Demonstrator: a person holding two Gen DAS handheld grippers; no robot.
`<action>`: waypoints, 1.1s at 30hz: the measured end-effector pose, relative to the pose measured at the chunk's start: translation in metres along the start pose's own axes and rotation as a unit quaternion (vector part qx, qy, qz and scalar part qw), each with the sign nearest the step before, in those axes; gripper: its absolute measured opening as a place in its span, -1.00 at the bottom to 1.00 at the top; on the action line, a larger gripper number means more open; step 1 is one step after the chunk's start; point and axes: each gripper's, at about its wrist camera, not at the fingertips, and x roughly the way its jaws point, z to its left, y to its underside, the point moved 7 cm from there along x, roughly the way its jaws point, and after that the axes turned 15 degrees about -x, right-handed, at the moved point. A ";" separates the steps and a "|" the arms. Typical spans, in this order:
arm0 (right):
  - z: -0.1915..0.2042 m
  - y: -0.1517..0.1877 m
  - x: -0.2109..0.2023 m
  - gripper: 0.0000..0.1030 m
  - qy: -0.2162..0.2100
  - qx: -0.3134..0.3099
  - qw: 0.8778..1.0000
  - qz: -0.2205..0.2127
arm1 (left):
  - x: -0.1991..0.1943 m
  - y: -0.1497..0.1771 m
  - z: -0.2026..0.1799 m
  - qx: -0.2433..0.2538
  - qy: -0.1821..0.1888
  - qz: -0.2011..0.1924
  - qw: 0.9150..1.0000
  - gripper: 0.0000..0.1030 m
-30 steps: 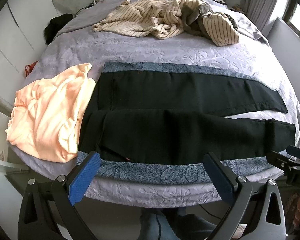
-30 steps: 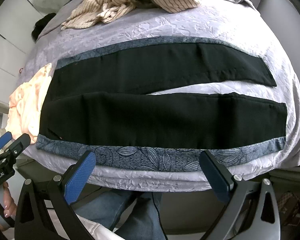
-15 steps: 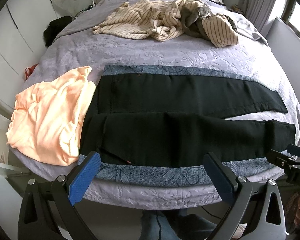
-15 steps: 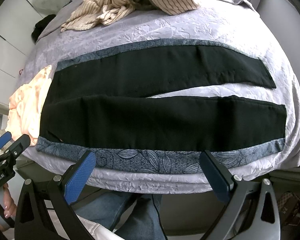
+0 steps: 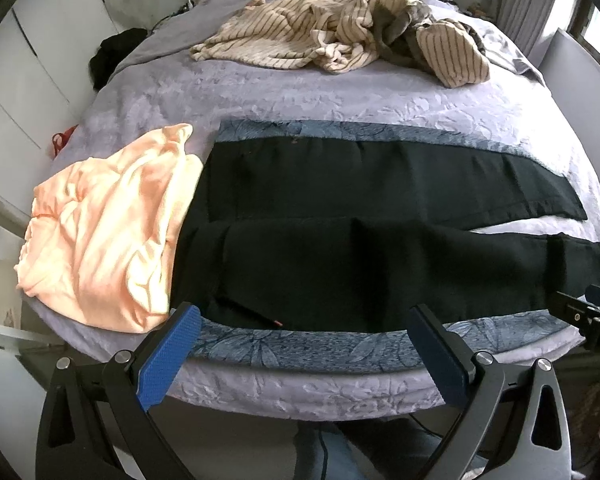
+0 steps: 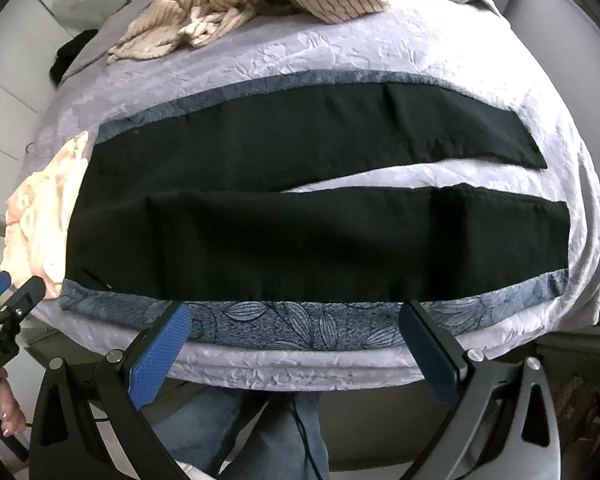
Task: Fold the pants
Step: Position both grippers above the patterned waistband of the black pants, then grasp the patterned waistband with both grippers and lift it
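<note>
At the near edge of the bed (image 5: pixel 300 92), the left gripper (image 5: pixel 304 344) and right gripper (image 6: pixel 296 340) are held with textured blue fingers (image 6: pixel 160 356) spread wide, nothing between them. Beyond, matte black pants (image 6: pixel 300 240) are laid flat on a leaf-patterned blue cloth (image 6: pixel 300 324), legs slightly parted. Farther off, a crumpled peach garment (image 5: pixel 108 232) and rumpled striped clothes (image 5: pixel 340 36) are seen, the latter partly cut off in the right view.

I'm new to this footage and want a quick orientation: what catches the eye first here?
The black pants dominate, spread flat across the near part of the bed on a blue floral cloth, legs parted toward the right. Beside the waist end lies a crumpled peach garment, and a heap of striped clothes sits farther back. The left claw and right claw hover open at the near edge, holding nothing.
</note>
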 end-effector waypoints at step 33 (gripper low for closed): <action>0.035 0.017 0.085 1.00 -0.155 0.056 0.986 -0.002 | 0.090 0.033 0.059 -0.098 0.082 0.065 0.990 1.00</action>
